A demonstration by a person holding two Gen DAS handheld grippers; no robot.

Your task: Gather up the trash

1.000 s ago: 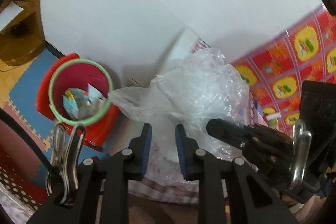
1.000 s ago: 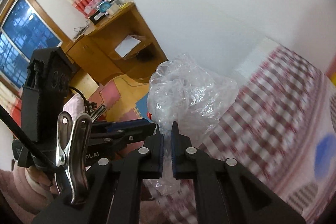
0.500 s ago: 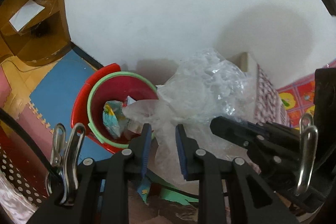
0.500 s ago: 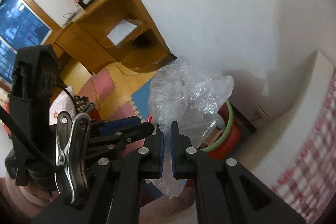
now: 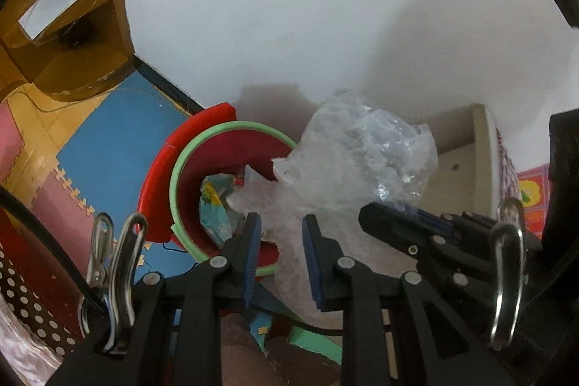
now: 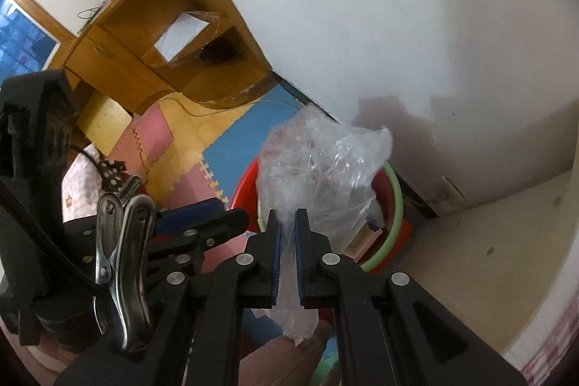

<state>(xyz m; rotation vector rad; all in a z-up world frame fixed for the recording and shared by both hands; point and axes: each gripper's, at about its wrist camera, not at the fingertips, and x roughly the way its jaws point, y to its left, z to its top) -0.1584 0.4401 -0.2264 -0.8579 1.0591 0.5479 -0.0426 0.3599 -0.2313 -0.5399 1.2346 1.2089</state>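
- Right gripper point(image 6: 287, 227): we see both blue pads pinched tight on a thin neck of the clear plastic bag point(image 6: 322, 169); the crumpled bulk balloons past the fingertips, and a short tail hangs below the jaws.
- Left gripper point(image 5: 278, 237): jaws spread apart, gripping nothing. Bag point(image 5: 358, 161) sits just ahead of and between its fingers, w/ film showing in the gap; we can't tell if it touches the pads.
- From the left wrist cam we see the right gripper point(image 5: 405, 216) coming in from the right side, its tips buried in the bag's lower right.
- Bag hangs over the red bin point(image 5: 188, 183) w/ green rim; in the right wrist view it covers most of the bin point(image 6: 392, 194) mouth.
- Bin contents: colourful wrapper point(image 5: 215, 208) and other scraps, partly hidden.
- Bin stands on foam floor mats point(image 5: 108, 132), close to the white wall point(image 5: 325, 6).
- Wooden desk point(image 6: 144, 53) far left, well apart from bin.
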